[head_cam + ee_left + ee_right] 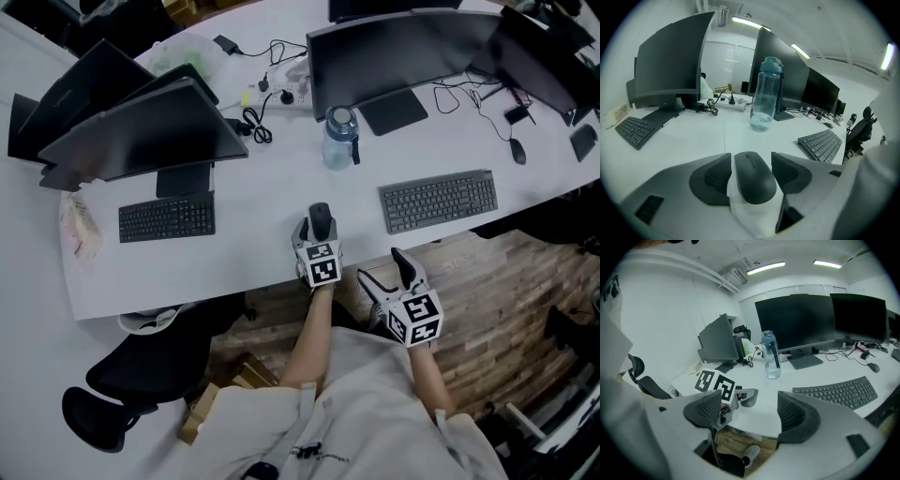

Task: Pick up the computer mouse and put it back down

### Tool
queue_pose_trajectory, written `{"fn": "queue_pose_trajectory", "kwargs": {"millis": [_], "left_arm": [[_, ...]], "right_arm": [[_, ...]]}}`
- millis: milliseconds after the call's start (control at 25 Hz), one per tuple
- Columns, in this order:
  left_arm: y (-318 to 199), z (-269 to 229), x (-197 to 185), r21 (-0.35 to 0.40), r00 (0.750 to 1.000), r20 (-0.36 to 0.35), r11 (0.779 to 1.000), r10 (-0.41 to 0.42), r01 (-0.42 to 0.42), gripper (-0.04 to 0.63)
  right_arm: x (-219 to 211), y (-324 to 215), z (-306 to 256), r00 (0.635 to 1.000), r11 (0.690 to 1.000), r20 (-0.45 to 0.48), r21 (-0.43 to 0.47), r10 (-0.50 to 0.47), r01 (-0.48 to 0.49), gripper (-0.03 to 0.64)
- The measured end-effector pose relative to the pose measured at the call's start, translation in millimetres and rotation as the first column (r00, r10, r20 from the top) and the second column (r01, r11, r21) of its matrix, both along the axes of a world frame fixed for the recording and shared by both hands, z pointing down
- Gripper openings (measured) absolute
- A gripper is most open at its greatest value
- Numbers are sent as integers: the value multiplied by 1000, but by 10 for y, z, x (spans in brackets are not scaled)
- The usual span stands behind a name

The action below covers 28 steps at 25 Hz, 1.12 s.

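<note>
A dark computer mouse lies on the white desk near its front edge. My left gripper straddles it, one pad on each side. A strip of white desk shows between the left pad and the mouse, and the right pad stands close beside it, so the jaws are open around the mouse. My right gripper hangs open and empty off the desk's front edge, over the wooden floor. In the right gripper view the left gripper shows with its marker cube.
A clear water bottle stands behind the mouse. A grey keyboard lies to the right, a black keyboard to the left. Dark monitors line the back. A second mouse is at far right. A black chair stands below left.
</note>
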State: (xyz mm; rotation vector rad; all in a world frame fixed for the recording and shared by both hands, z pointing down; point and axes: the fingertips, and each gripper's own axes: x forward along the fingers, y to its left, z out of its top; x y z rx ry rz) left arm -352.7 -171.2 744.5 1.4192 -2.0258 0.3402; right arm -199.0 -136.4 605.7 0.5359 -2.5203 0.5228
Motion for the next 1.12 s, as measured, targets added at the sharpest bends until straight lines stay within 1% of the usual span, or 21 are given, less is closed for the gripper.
{"fn": "queue_pose_trajectory", "kwargs": {"millis": [160,280,400,600,680,800,960,1120], "left_arm": [[-13,121,-67,-43,999,24,998,-45,46,263],[-73,198,1,-66,999,22,996,-50,51,273],[-112,256,15,-88,998,25,994,-58,60,281],[-119,385,30,-141,995,53,985,-89,96,288],[-129,431,1,-152,993,44,982,-108,113,290],[-175,501,40,-162,993,18,979,-118,119,291],[-147,510,15,-158,991,33,978,-132,136,293],[-133,507,23,-163,993,37,979,-116,120,293]], "right_arm": [[102,-57,12,997,997,-7,11,72,-72,380],[207,-102,15,993,993,-16,7,119,-118,380],[249,-125,-11,987,987,-6,3,158,-158,382],[359,-108,-87,982,982,-6,33,186,-186,382],[403,-129,-93,981,980,-5,34,195,-194,382],[537,-175,-121,976,975,-11,41,217,-217,382],[599,-215,-153,973,972,-4,38,231,-230,382],[629,-216,-168,973,972,5,39,233,-233,380]]}}
